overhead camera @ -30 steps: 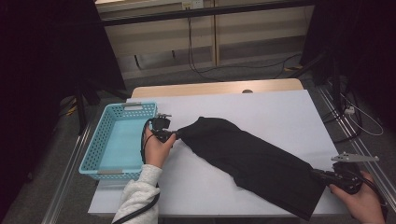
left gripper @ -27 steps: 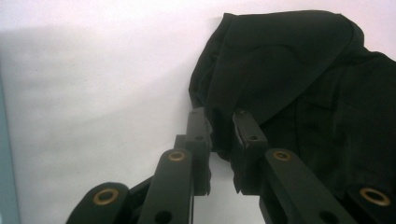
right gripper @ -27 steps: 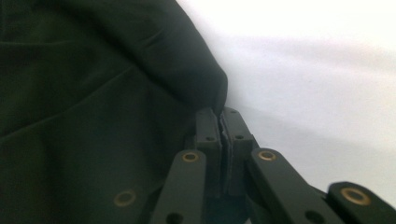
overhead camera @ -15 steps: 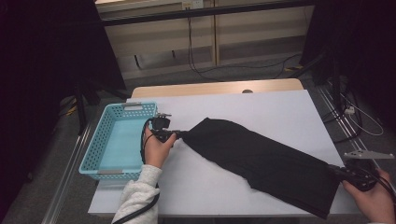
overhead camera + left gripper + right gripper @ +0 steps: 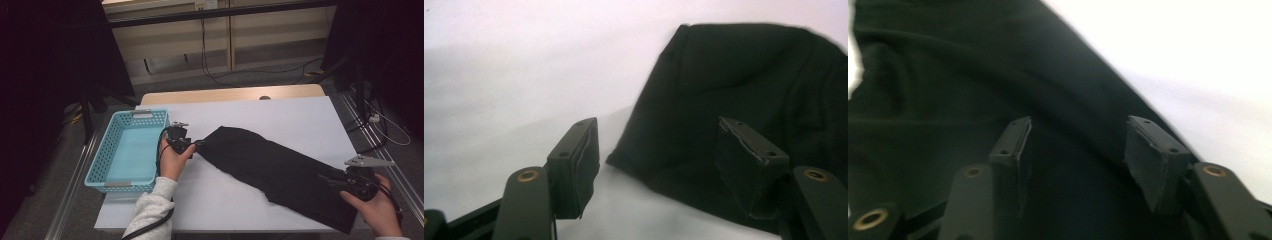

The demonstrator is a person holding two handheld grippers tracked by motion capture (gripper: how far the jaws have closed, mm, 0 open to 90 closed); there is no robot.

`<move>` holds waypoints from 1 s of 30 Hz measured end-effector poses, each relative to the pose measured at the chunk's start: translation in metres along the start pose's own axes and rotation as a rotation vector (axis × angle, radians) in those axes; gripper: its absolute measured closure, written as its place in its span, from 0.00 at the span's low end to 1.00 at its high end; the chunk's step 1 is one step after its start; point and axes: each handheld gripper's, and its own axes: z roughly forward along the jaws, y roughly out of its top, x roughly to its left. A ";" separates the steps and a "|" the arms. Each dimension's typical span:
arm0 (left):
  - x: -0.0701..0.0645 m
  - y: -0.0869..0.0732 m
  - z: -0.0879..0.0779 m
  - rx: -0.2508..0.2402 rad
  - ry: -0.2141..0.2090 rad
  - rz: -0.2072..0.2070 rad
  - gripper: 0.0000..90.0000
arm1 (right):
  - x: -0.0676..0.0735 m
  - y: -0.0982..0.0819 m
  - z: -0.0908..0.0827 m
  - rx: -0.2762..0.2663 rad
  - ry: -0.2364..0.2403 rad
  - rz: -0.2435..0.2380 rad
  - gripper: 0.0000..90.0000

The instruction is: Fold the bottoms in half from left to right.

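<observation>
Jaws of left gripper [image 5: 196,144] just opened, standing apart, nothing clamped; near corner of black cloth [image 5: 280,172] lying loose between them on the table [image 5: 280,112]. Jaws of right gripper [image 5: 327,179] likewise just opened, parted above the cloth's far end, pads clear of the fabric. One black cloth, spread flat and slantwise across the white table, from beside the left hand [image 5: 172,160] to the near right corner by the right hand [image 5: 375,205]. One light blue basket [image 5: 107,147], just left of the left gripper, apart from the cloth. Cables [image 5: 220,75] on the floor beyond the table.
</observation>
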 end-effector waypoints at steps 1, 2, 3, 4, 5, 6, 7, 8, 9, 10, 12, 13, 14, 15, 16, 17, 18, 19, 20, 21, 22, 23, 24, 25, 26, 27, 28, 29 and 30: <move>0.001 -0.001 0.001 0.008 0.003 -0.003 0.39 | 0.004 0.002 0.002 0.000 0.015 -0.007 0.47; 0.001 -0.002 0.002 0.011 0.004 -0.005 0.39 | 0.009 0.003 0.004 -0.002 0.028 -0.013 0.45; 0.002 -0.002 0.003 0.022 -0.002 -0.007 0.40 | 0.013 0.005 0.007 -0.001 0.038 -0.019 0.44; 0.002 -0.003 0.004 0.034 -0.013 -0.005 0.44 | 0.017 0.006 0.010 -0.002 0.049 -0.034 0.43; 0.001 -0.004 0.006 0.039 -0.006 -0.002 0.46 | 0.021 0.008 0.013 -0.002 0.056 -0.048 0.42; 0.001 -0.004 0.008 0.049 0.003 0.001 0.45 | 0.025 0.009 0.016 0.001 0.065 -0.056 0.41; 0.001 -0.005 0.010 0.063 -0.003 -0.002 0.45 | 0.028 0.011 0.019 0.002 0.078 -0.058 0.40; 0.001 -0.007 0.012 0.061 -0.003 -0.003 0.45 | 0.031 0.012 0.022 0.005 0.089 -0.057 0.40; 0.001 -0.007 0.013 0.058 0.002 0.000 0.45 | 0.034 0.014 0.025 0.004 0.093 -0.068 0.40; 0.000 -0.006 0.013 0.060 0.008 0.004 0.46 | 0.037 0.016 0.027 0.002 0.093 -0.077 0.40; 0.000 -0.006 0.013 0.063 0.013 0.010 0.49 | 0.042 0.019 0.030 -0.007 0.100 -0.088 0.39; 0.000 -0.007 0.013 0.059 0.017 0.014 0.52 | 0.043 0.020 0.031 -0.013 0.100 -0.090 0.38; 0.000 -0.007 0.013 0.057 0.013 0.011 0.56 | 0.044 0.020 0.032 -0.018 0.104 -0.088 0.37; 0.000 -0.007 0.013 0.061 -0.002 0.000 0.61 | 0.045 0.021 0.032 -0.020 0.107 -0.087 0.37; 0.000 -0.007 0.013 0.067 -0.019 -0.011 0.67 | 0.045 0.021 0.032 -0.020 0.107 -0.085 0.37; 0.000 -0.006 0.014 0.070 -0.024 -0.019 0.70 | 0.045 0.021 0.032 -0.022 0.105 -0.080 0.37; 0.000 -0.006 0.014 0.081 -0.040 -0.030 0.75 | 0.044 0.021 0.032 -0.024 0.101 -0.079 0.37; 0.000 -0.005 0.015 0.086 -0.051 -0.045 0.82 | 0.043 0.021 0.031 -0.027 0.097 -0.074 0.37; 0.000 -0.005 0.015 0.086 -0.051 -0.045 0.88 | 0.043 0.021 0.031 -0.027 0.097 -0.074 0.37; -0.001 -0.005 0.015 0.094 -0.065 -0.061 0.91 | 0.042 0.020 0.030 -0.035 0.096 -0.070 0.37; -0.001 -0.004 0.014 0.097 -0.059 -0.066 0.93 | 0.041 0.019 0.029 -0.033 0.096 -0.070 0.37; 0.000 -0.004 0.011 0.104 -0.057 -0.074 0.94 | 0.041 0.018 0.029 -0.030 0.097 -0.070 0.37; 0.001 -0.004 0.008 0.109 -0.050 -0.090 0.95 | 0.040 0.017 0.029 -0.027 0.098 -0.073 0.37; 0.002 -0.004 0.004 0.109 -0.052 -0.099 0.95 | 0.040 0.016 0.029 -0.024 0.097 -0.073 0.37; 0.003 -0.004 0.000 0.111 -0.056 -0.100 0.95 | 0.040 0.015 0.030 -0.020 0.098 -0.074 0.37; 0.003 -0.005 -0.004 0.111 -0.049 -0.100 0.96 | 0.039 0.015 0.030 -0.016 0.099 -0.075 0.36; 0.003 -0.005 -0.007 0.113 -0.042 -0.105 0.96 | 0.039 0.015 0.031 -0.012 0.102 -0.076 0.36; 0.002 -0.006 -0.010 0.112 -0.040 -0.104 0.95 | 0.039 0.015 0.031 -0.010 0.101 -0.077 0.36; 0.001 -0.006 -0.013 0.105 -0.036 -0.102 0.95 | 0.039 0.016 0.031 -0.013 0.102 -0.076 0.36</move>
